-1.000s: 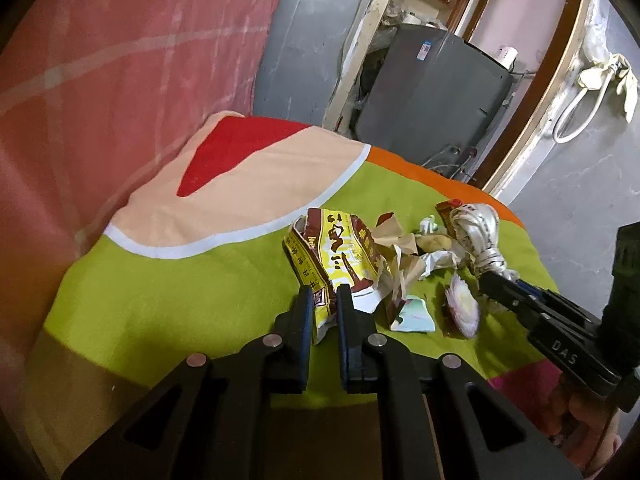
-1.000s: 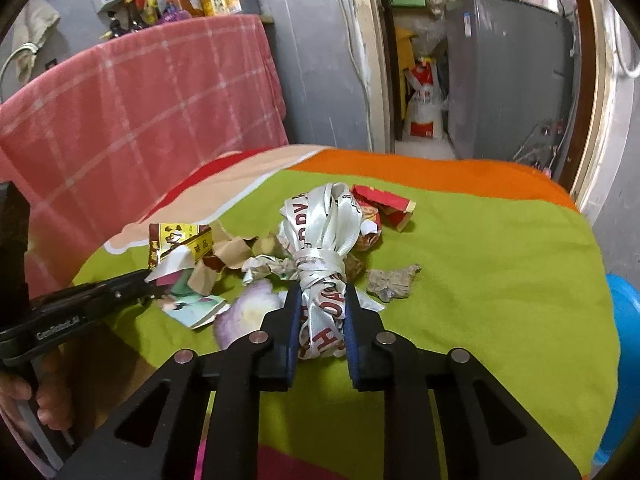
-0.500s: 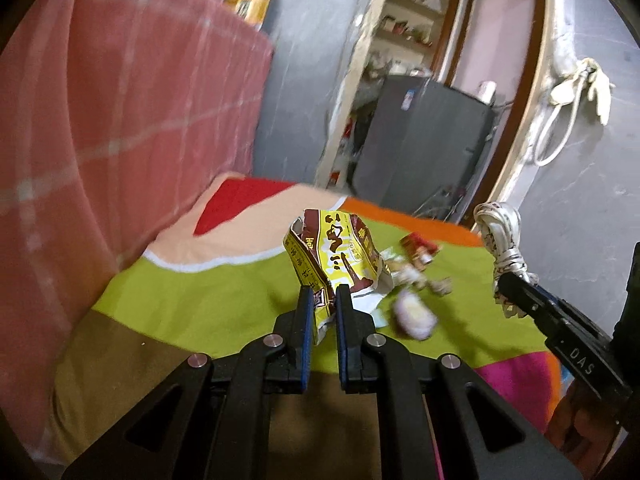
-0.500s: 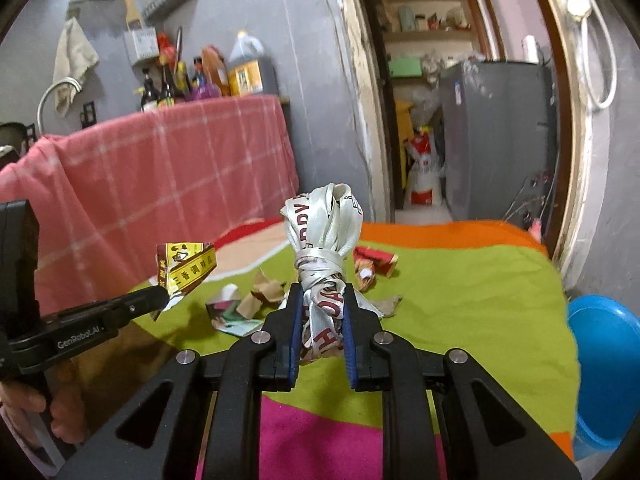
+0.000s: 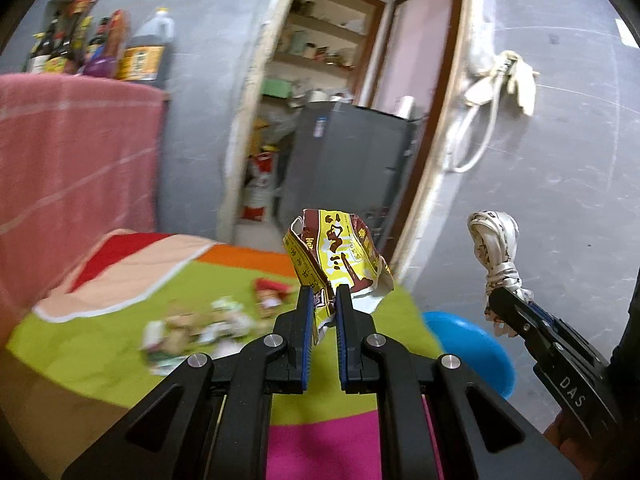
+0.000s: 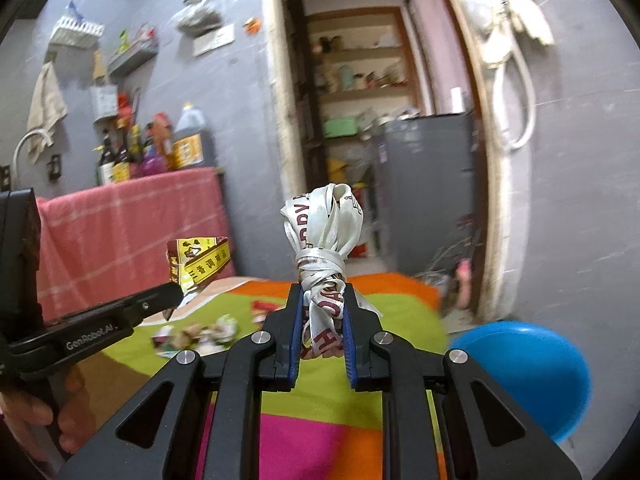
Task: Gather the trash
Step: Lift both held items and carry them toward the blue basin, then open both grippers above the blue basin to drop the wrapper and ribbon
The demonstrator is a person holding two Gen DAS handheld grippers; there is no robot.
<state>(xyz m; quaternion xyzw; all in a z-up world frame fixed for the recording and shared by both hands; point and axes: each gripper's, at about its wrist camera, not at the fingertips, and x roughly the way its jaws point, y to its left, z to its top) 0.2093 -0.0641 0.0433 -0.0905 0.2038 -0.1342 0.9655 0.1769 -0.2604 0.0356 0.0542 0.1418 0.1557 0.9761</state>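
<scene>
Left wrist view: the left gripper [image 5: 322, 308] is pinched on a torn yellow and brown snack wrapper [image 5: 334, 258], which stands upright above the fingers, lifted clear of the surface [image 5: 100, 344]. That surface is covered by a green, orange and pink cloth. More small scraps [image 5: 200, 326] lie blurred on the green part, below and to the left. A blue bin [image 5: 476, 350] sits low to the right, just past the surface's edge. Farther right, the right gripper [image 5: 502, 304] holds a knotted white ribbon bundle [image 5: 494, 244].

Right wrist view: the right gripper [image 6: 322, 312] is clamped on the ribbon bundle [image 6: 324, 236], with its long axis pointing straight up from the fingers. The blue bin [image 6: 532, 368] lies low and to the right, near this gripper. The left gripper [image 6: 170, 294] comes in from the left, carrying the wrapper [image 6: 198, 262] at about the same height. Judging by this, the bin is to the right of both loads, and the right gripper is the nearer one.
</scene>
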